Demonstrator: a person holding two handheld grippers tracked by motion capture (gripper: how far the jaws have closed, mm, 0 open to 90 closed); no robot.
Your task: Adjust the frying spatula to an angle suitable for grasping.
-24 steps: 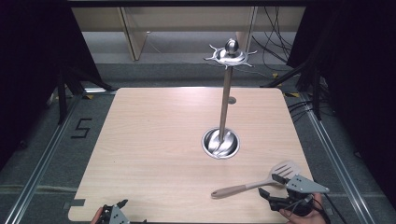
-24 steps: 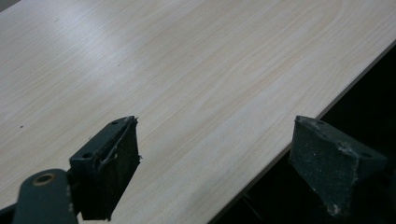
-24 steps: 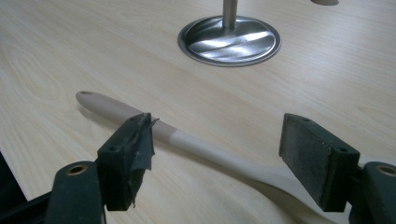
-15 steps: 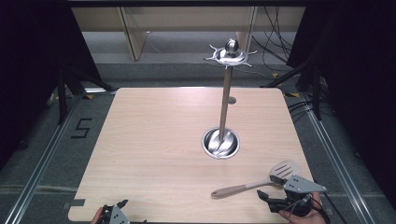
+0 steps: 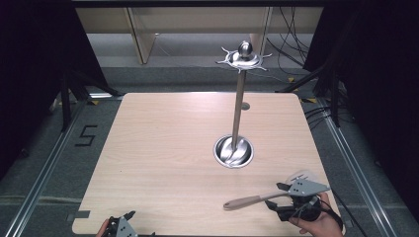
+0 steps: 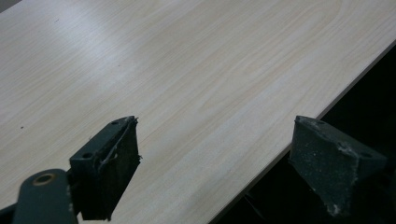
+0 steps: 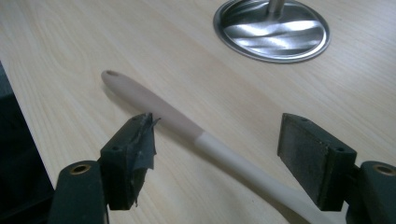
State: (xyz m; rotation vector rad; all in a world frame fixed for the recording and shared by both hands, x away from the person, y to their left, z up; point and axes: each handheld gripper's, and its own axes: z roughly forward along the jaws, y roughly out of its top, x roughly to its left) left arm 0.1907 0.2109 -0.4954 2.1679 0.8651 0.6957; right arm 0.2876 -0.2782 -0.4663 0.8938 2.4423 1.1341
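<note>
A: The right gripper [image 7: 217, 154] is being held with jaws spread wide around the pale two-tone wooden-handled spatula [image 7: 187, 126], which is lying on the light wood table [image 5: 163, 148] near its front right edge.

B: A pickup is probably being lined up; closing is called for next. The left gripper [image 6: 215, 154] is being kept agape, idle.

A: The tall steel hanging stand [image 5: 238, 106] is likely being targeted afterwards.

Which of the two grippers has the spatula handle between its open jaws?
The right gripper: the spatula handle runs between its open jaws, ungripped. The left gripper, also open, has only the table and its edge between its jaws.
</note>
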